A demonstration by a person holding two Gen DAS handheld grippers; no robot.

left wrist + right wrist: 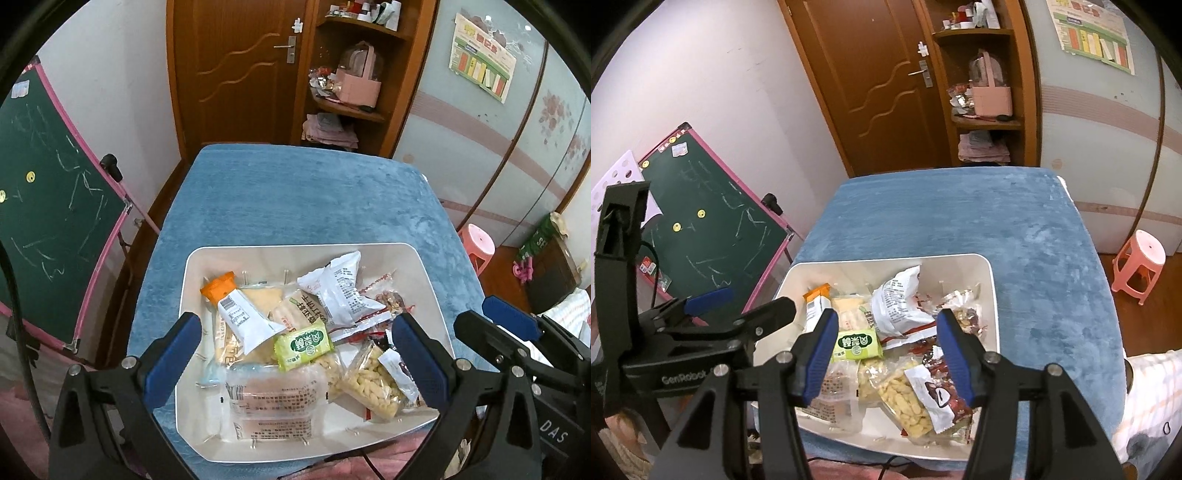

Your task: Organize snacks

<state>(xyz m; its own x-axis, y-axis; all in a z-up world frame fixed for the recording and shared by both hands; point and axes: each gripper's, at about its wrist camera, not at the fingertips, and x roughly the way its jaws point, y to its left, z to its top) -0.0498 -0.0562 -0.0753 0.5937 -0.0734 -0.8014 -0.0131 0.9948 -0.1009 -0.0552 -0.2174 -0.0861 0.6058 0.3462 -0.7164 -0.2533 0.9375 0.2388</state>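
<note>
At the bottom of both frames, my left gripper [295,354] gapes wide and my right gripper [888,354] half-wide, both empty, above the snacks [303,343] piled in the white bin [424,273] on the blue counter [295,195].

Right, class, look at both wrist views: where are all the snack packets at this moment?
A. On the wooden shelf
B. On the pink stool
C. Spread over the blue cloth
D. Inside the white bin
D: the snack packets lie piled inside the white bin, which stands on the blue cloth; no packet lies on the cloth itself.
</note>
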